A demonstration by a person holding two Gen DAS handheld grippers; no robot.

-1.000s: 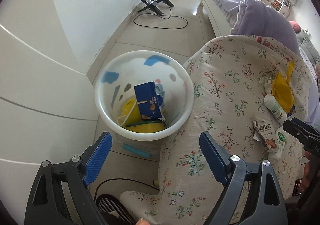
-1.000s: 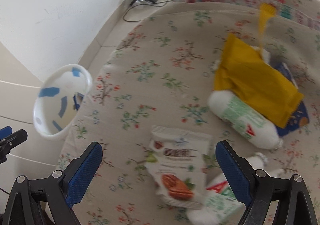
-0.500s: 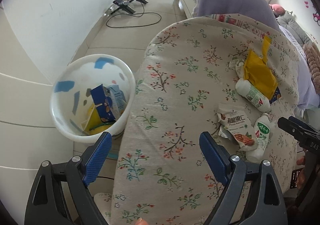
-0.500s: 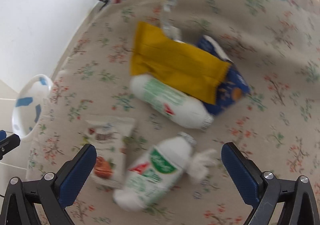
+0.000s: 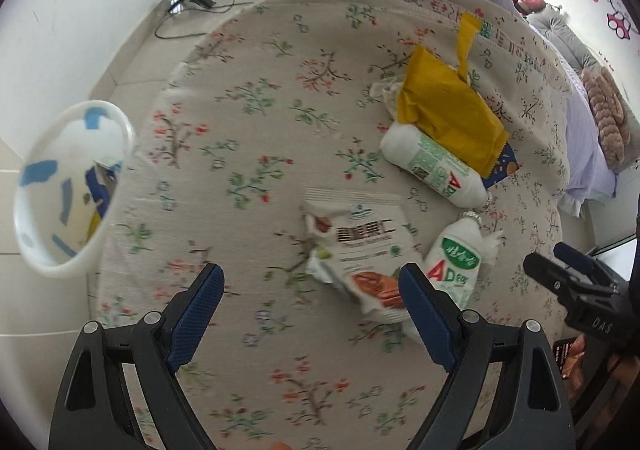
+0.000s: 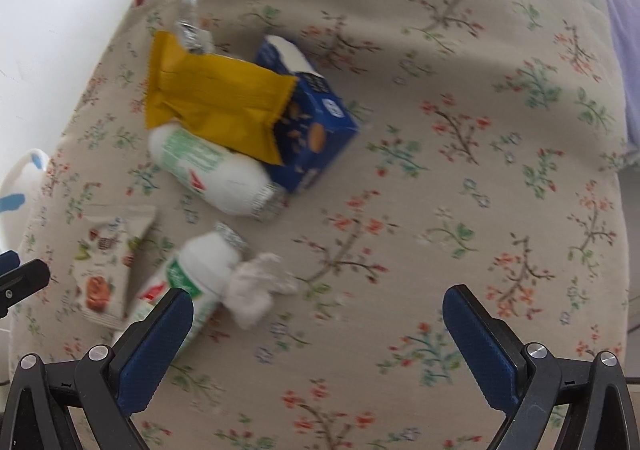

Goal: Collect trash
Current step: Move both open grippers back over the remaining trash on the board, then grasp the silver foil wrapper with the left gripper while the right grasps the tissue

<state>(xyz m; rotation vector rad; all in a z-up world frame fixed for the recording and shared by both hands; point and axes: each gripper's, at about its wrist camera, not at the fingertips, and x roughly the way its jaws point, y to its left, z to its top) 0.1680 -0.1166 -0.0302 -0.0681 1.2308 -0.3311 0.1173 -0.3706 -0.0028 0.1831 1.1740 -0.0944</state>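
A soft, rounded surface covered in beige cloth printed with small red and green flower sprigs (image 5: 256, 122) fills both views. Scattered on it is a cluster of litter. A crinkled yellow foil wrapper (image 5: 448, 110) lies on top of a glossy dark blue cardboard carton (image 6: 316, 118) and overlaps a smooth white plastic drink bottle with green lettering (image 5: 436, 166), which lies on its side. A second white plastic bottle marked "AD" (image 5: 456, 258) lies nearer, its neck touching a crumpled white tissue (image 6: 256, 286). Just beside that bottle lies a flat, wrinkled white snack packet printed with nuts (image 5: 360, 250).

To the left, beside the covered surface, stands a round white plastic bin with blue patches (image 5: 44, 262). Inside it a blue carton and something yellow are partly visible.

The left gripper (image 5: 312, 314), with black arms and ribbed blue pads, is spread wide and holds nothing; the snack packet lies just ahead, near its right pad. The right gripper (image 6: 316, 338) is likewise spread wide and empty; the tissue and the "AD" bottle lie just ahead of its left pad, the bottle's base partly hidden behind that pad.
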